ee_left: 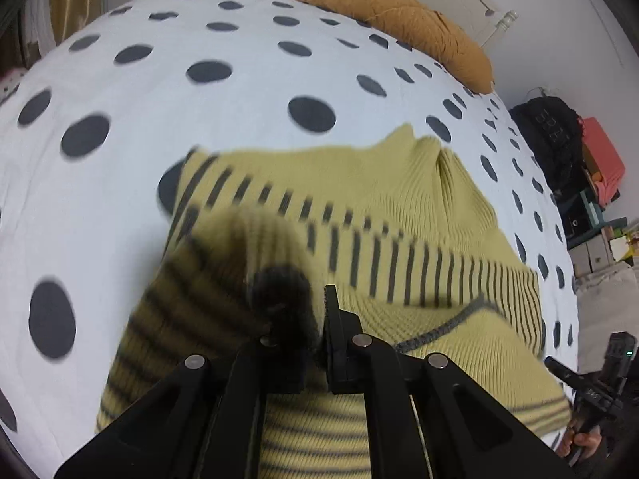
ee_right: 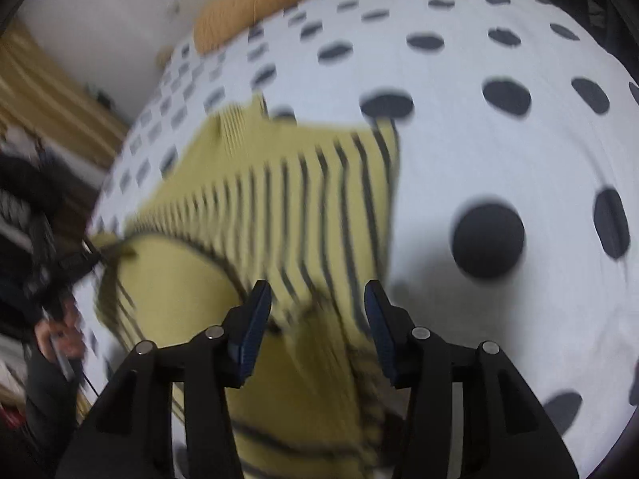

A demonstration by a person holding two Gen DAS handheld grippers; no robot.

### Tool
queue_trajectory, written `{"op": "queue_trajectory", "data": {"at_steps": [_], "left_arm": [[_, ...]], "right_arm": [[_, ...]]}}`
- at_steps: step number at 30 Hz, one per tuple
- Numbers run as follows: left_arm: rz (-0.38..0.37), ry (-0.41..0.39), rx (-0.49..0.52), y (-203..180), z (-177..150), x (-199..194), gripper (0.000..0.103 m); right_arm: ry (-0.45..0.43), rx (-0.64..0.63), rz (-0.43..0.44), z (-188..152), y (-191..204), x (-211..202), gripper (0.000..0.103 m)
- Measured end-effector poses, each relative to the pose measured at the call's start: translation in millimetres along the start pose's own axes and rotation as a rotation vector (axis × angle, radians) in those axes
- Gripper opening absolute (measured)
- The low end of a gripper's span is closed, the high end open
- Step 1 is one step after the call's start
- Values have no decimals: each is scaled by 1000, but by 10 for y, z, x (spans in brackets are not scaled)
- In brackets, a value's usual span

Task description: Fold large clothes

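Observation:
A yellow-green ribbed sweater (ee_left: pixel 419 207) with dark stripes lies partly folded on the white, dark-dotted bed cover (ee_left: pixel 207 119). My left gripper (ee_left: pixel 311 319) is shut on a bunched striped sleeve with a dark cuff (ee_left: pixel 279 291), which hides its left finger. In the right wrist view the sweater (ee_right: pixel 279 207) reaches under my right gripper (ee_right: pixel 317 295), whose blue-padded fingers stand apart. Fabric lies below the gap, with neither pad pressing on it. At the left edge of this view, a hand (ee_right: pixel 64 335) holds the other gripper at the sweater's edge.
A mustard pillow (ee_left: pixel 399 20) lies at the head of the bed by the white wall. Beside the bed are a black bag (ee_left: pixel 547 135), a red box (ee_left: pixel 603 155) and shelves. A striped yellow curtain (ee_right: pixel 40 92) hangs at the left.

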State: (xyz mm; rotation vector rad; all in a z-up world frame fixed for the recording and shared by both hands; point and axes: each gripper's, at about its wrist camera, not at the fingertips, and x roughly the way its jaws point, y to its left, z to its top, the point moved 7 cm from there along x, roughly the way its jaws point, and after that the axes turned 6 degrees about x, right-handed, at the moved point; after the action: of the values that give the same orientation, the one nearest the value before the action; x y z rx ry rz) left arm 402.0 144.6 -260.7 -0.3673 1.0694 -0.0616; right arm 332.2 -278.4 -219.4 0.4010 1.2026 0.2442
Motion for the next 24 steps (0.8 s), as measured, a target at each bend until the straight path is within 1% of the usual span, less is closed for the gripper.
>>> {"op": "queue_trajectory", "data": {"at_steps": [1,3,4,6,7,8,10,11,13,16,17,19,21,23,24], "left_arm": [[-18,-3,-12,48,-105,-71,5],[-38,-12,-41,124,-247,-206,5],[-52,-9,-54,158,-311,-260,5],[-53,1,-63,208,-413,-314,6],[-44,10,-61,240,-460,-323,6],[-35,18,-65,272,-503,-335,6],[-38,24,-78,317,-550,-372,6],[-40,22,-88,342,-568,-404,6],[-41,11,-95,357,-573,-472,6],[-25,-16,-76,331,-526,-637,6],[-22,-28,-73,322,-498,-692,6],[-31,-52,-73,300,-421,-838,6],[-29,-71,-73,304,-337,-923,6],[-15,-72,-70,325,-278,-945,7],[-16,-68,-76,341,-263,-939,7]], "right_arm": [[34,-10,-2,-121,-54,22,50],[76,-7,34,-320,-101,62,50],[95,-17,42,-384,-94,97,50],[107,-61,30,-437,-51,168,49],[114,-78,43,-450,-3,201,45],[109,-107,46,-463,63,212,33],[89,-167,12,-476,181,188,27],[65,-185,-14,-455,235,139,23],[18,-224,-42,-423,305,30,21],[-81,-292,-104,-315,415,-189,19],[-104,-309,-113,-285,457,-272,15],[-131,-308,-102,-233,528,-411,14],[-167,-329,-120,-171,577,-520,13],[-139,-314,-90,-152,577,-509,13],[-140,-306,-78,-156,566,-502,13]]}}
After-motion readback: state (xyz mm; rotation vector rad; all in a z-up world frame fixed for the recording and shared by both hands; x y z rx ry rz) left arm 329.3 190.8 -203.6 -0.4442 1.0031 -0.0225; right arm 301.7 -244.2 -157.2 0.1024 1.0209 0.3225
